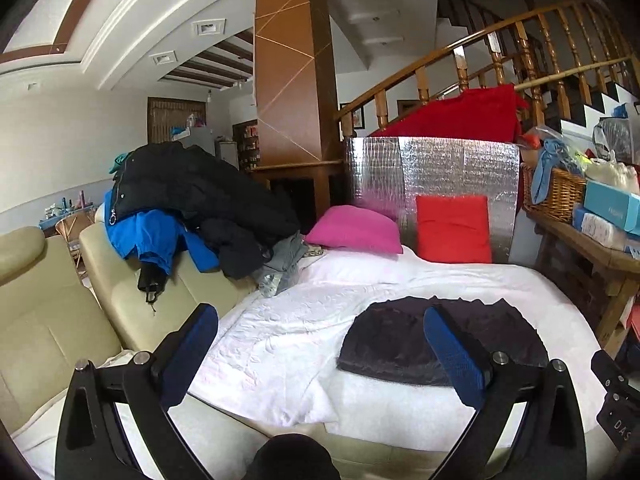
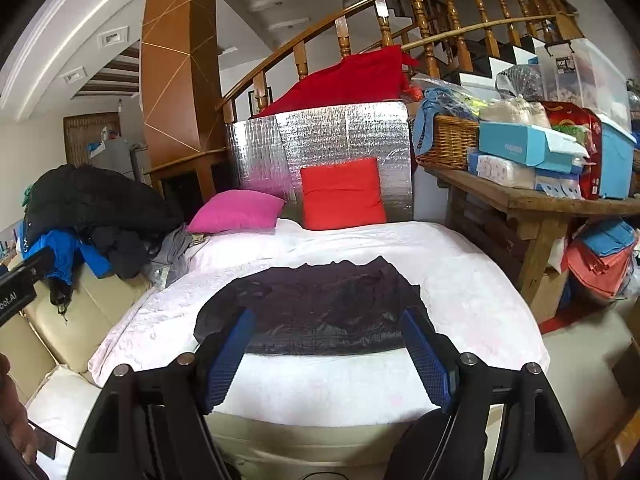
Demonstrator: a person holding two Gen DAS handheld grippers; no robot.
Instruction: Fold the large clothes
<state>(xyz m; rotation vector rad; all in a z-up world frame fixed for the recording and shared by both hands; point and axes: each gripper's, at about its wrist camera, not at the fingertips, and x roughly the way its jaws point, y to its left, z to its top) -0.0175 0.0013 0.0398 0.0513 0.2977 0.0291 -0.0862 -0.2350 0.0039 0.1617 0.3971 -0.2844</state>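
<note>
Both grippers hang above the near edge of the white blanket (image 2: 460, 288): the left gripper (image 1: 320, 320) and the right gripper (image 2: 328, 324) each have blue pads spread wide with nothing between them. A dark folded garment (image 2: 320, 304) lies flat on the blanket, near its front edge. Behind, a heap of jackets (image 1: 192, 200) (black over blue) sits on the beige sofa (image 1: 60, 320), beside a pink cushion (image 1: 356, 230).

I see a silver foil panel (image 2: 320, 152) standing at the far end. A red cushion (image 2: 342, 194) leans against its front, a pink pillow (image 2: 236, 212) lies just left of it, and a wicker basket (image 2: 444, 140) sits on the tabletop (image 2: 532, 198) to its right.
</note>
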